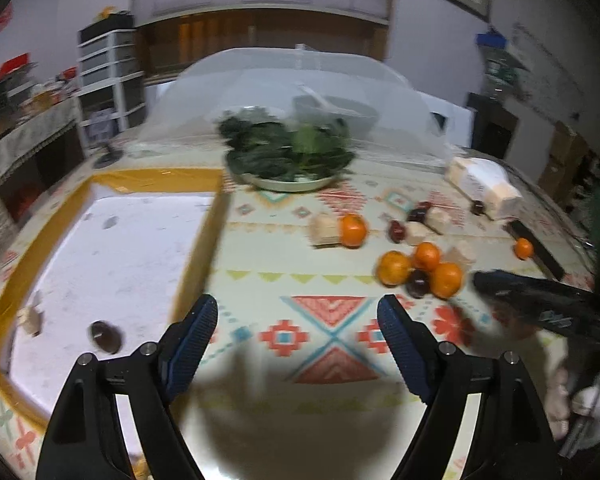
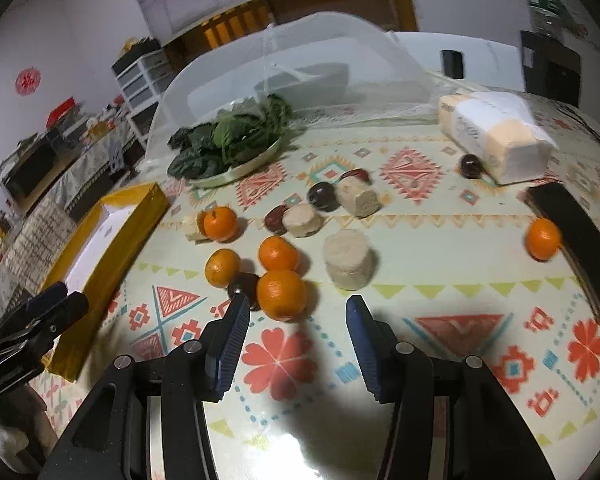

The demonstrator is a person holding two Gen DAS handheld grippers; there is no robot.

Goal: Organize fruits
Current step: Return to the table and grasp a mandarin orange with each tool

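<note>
My left gripper (image 1: 296,320) is open and empty above the patterned tablecloth, beside a yellow-edged white box (image 1: 210,236). Inside the box lie a dark plum (image 1: 106,336) and a pale chunk (image 1: 30,318). My right gripper (image 2: 296,312) is also open and empty. Just beyond its left fingertip sits an orange (image 2: 281,294), clustered with two more oranges (image 2: 278,253) (image 2: 222,267) and a dark plum (image 2: 242,284). Another orange (image 2: 219,223) lies further back and one (image 2: 543,239) at far right. Plums (image 2: 322,196) (image 2: 471,166) and red dates (image 2: 275,218) are scattered beyond.
Pale cylinders (image 2: 350,260) (image 2: 302,220) (image 2: 358,198) stand among the fruit. A plate of greens (image 2: 228,176) sits at the back before a mesh food cover (image 2: 300,60). A wrapped package (image 2: 496,132) and a flat black object (image 2: 576,240) lie at right.
</note>
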